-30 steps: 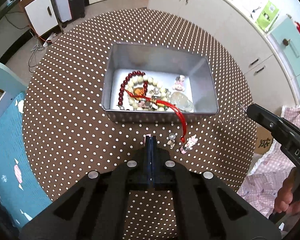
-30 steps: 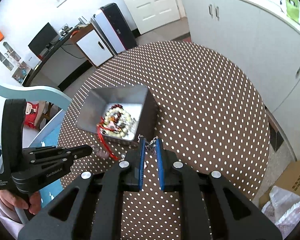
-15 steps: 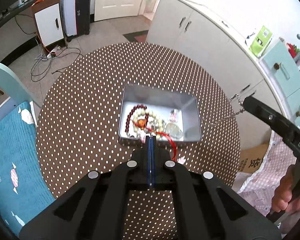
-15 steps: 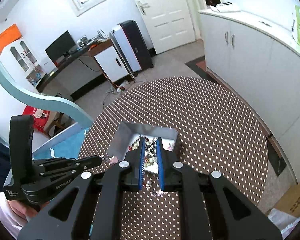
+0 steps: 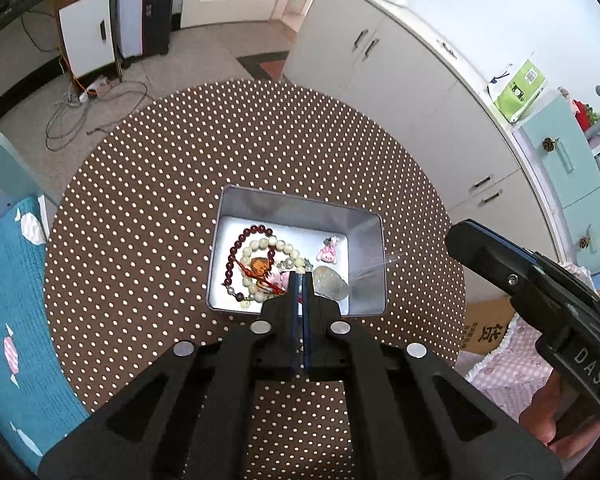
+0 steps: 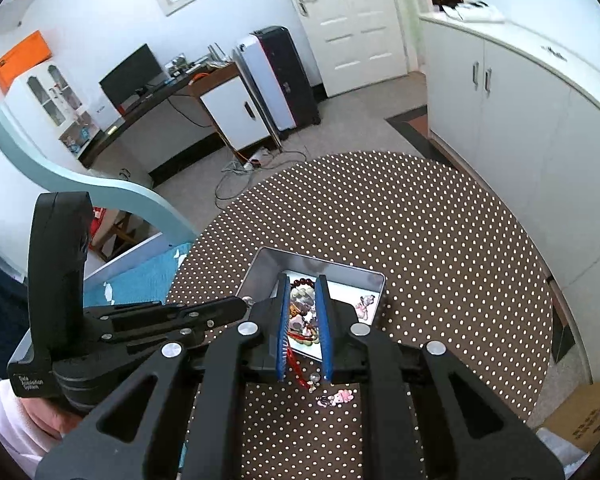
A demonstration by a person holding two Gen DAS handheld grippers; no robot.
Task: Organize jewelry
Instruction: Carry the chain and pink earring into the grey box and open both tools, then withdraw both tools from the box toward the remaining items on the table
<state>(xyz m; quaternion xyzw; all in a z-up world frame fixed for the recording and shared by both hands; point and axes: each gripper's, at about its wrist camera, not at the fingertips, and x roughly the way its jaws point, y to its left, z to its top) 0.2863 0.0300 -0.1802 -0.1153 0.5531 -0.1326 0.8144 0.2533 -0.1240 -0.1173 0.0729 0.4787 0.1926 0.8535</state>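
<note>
A silver tin (image 5: 296, 210) sits on the dotted brown table (image 5: 160, 208). It holds bead bracelets (image 5: 260, 256), a pink charm (image 5: 328, 252) and a pale pendant (image 5: 330, 280). My left gripper (image 5: 300, 278) hovers shut over the tin's near rim; I cannot tell if anything thin is pinched. My right gripper (image 6: 302, 282) hangs above the tin (image 6: 260, 276), its jaws opening with nothing pressed between the pads. A blurred silver chain (image 5: 374, 266) streaks toward the tin's right side. A red cord (image 6: 296, 364) trails over the front rim to a pink charm (image 6: 338, 398) on the table.
A teal chair (image 5: 16, 280) stands at the table's left edge, and white cabinets (image 5: 420, 100) run along the right. A cardboard box (image 5: 484, 328) and pink cloth (image 5: 508, 376) lie below the right edge. A hand (image 5: 552, 412) holds the right gripper's handle.
Both grippers rose, so the tin looks smaller. The right gripper carried the silver chain from beside the tin to over it, then its jaws parted and the chain left them.
</note>
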